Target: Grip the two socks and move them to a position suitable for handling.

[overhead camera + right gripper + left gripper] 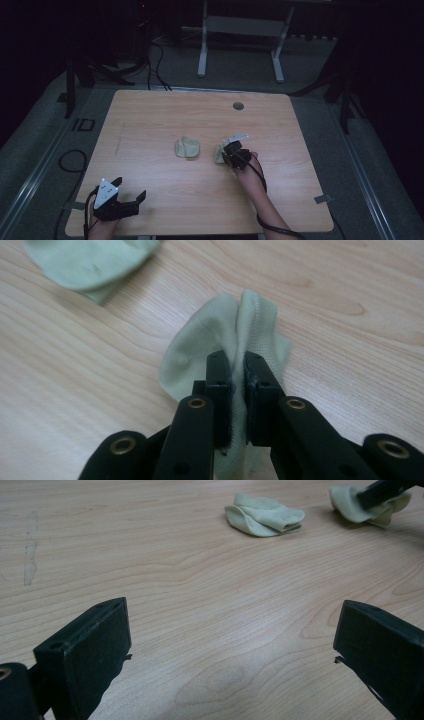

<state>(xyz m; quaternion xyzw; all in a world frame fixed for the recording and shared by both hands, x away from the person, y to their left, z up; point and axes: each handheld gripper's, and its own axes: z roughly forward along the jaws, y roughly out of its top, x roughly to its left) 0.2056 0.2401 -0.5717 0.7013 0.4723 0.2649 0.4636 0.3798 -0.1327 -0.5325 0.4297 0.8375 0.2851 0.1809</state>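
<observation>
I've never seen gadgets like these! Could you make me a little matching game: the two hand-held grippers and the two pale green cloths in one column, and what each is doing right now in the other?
Things:
1. left hand-held gripper
2. right hand-held gripper
3. middle cloth
4. right-hand cloth

States:
A. lies loose on the wooden table, nothing touching it
B. jaws wide apart, holding nothing, near the table's front edge
C. pinched into a ridge between two jaws
D. jaws closed on fabric

Pairs: 1-B, 2-D, 3-A, 4-C

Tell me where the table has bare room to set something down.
Free: the wooden table's left half and far strip by the round grey hole. Crowded: the middle, with a crumpled pale-green cloth and a second pinched by the right tongs.
</observation>
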